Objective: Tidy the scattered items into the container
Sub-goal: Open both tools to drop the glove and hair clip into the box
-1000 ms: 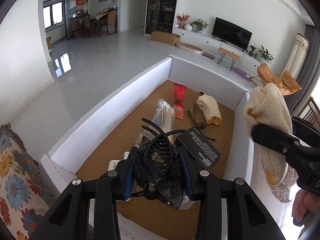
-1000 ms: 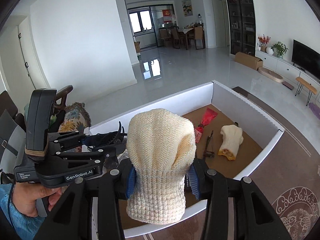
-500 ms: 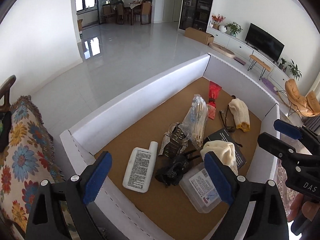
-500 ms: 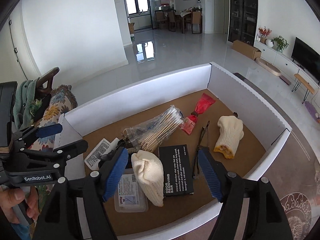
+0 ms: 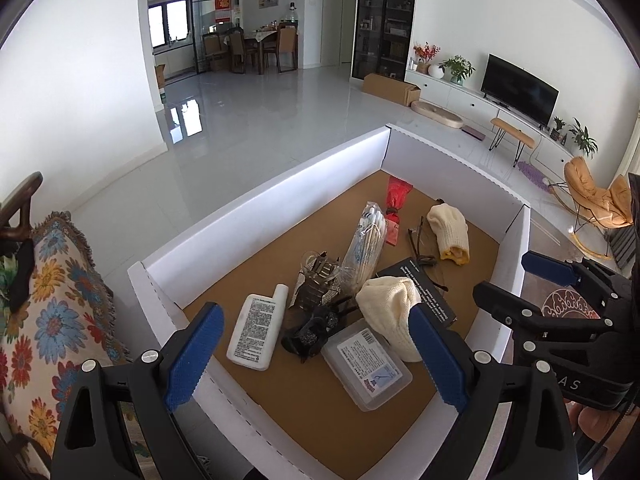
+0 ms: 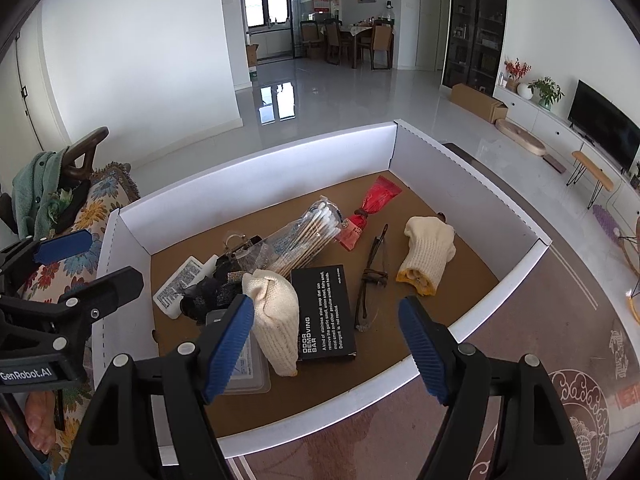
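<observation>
Inside the white container [image 6: 460, 184], near its front wall, everything lies loose, presumably dropped there: the cream glove [image 6: 276, 320] sprawls across the black box [image 6: 324, 312]. Both claws, left claw [image 5: 316, 356] and right claw [image 6: 326, 344], gape empty above that heap, clamping nothing.

you see a white box [image 6: 460, 184] with a brown bottom. in it lie two cream gloves [image 6: 428, 254], a black box [image 6: 326, 312], cotton swabs [image 6: 308, 236], glasses [image 6: 372, 276] and a white bottle [image 5: 258, 326].
</observation>
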A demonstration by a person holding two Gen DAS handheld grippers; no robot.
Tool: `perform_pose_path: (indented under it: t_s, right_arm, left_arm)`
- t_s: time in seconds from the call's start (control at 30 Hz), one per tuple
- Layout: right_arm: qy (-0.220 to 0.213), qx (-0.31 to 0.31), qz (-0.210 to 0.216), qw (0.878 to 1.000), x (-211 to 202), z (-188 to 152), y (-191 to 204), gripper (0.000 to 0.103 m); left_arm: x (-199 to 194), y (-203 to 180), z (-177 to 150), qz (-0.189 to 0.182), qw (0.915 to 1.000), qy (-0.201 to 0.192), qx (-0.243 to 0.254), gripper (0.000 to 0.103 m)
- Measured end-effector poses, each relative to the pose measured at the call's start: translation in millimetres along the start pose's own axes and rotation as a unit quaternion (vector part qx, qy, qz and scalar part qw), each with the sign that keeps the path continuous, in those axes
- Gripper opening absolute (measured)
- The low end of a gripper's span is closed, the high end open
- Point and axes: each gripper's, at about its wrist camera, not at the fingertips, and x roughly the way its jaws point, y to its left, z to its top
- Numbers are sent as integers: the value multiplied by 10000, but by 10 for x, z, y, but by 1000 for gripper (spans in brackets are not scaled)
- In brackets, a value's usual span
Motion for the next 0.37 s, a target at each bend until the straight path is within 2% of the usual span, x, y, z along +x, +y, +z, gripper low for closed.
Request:
perform_pose_path:
  t_s: [0.07,0.13,0.27,0.37]
  right_arm:
    - [17,27,16,10000,12,-17,-5,76]
    - [22,25,19,10000,18,-27,4,76]
    - [45,-52,-31,10000,46,-35,57,76]
    - [44,-65,-35,10000,64,-28,96,76]
  left_arm:
    - [-21,21,-7,67,10000,-47,-22,95]
    - [-26,38,-3,163,9998,-67,-40,103]
    - [-75,43,-22,285,9993,-253,-13,103]
    - [-154,35,-48,197,9985,-502,12,103]
